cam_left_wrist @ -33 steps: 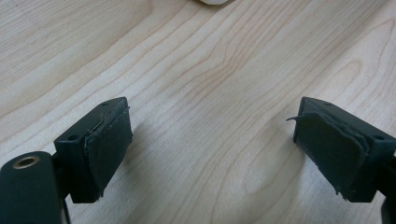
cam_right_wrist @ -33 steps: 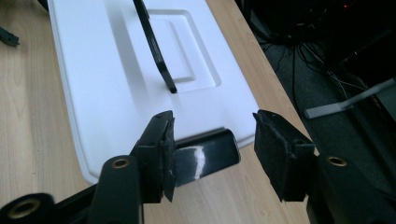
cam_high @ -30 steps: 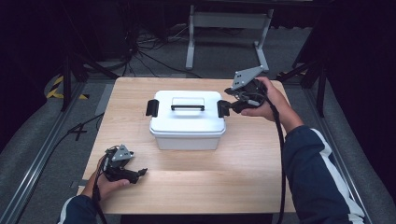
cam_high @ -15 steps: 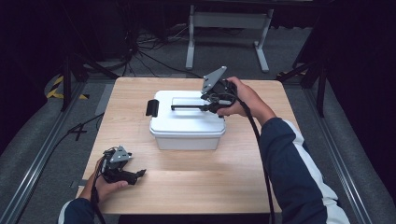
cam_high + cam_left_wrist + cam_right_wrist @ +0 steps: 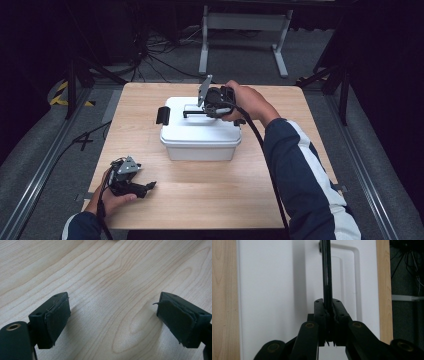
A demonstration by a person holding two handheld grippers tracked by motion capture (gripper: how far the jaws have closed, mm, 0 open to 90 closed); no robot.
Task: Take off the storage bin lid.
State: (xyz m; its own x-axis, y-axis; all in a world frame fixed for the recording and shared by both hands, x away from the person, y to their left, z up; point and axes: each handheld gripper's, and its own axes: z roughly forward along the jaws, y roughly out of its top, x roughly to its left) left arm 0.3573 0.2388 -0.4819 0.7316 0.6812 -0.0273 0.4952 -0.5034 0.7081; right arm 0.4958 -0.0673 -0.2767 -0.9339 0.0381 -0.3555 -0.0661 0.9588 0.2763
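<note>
White plastic is the box (image 5: 200, 131) that we see in the middle of the frame on the wooden table (image 5: 210, 200), where the right gripper (image 5: 327, 312) is clamped on its black handle (image 5: 327, 270), while the left gripper (image 5: 112, 320) at the lower left rests wide apart over bare wood

Both sleeves are dark navy; the right sleeve (image 5: 305, 185) carries a white stripe down its length. The left gripper (image 5: 142, 189) and right gripper (image 5: 200, 112) are black, each topped with a grey three-cornered plate and trailing a black cable. Up close the links show brass-coloured pivot pins, small screw holes, and dark rubbery pads (image 5: 58, 317) with frayed edges.
</note>
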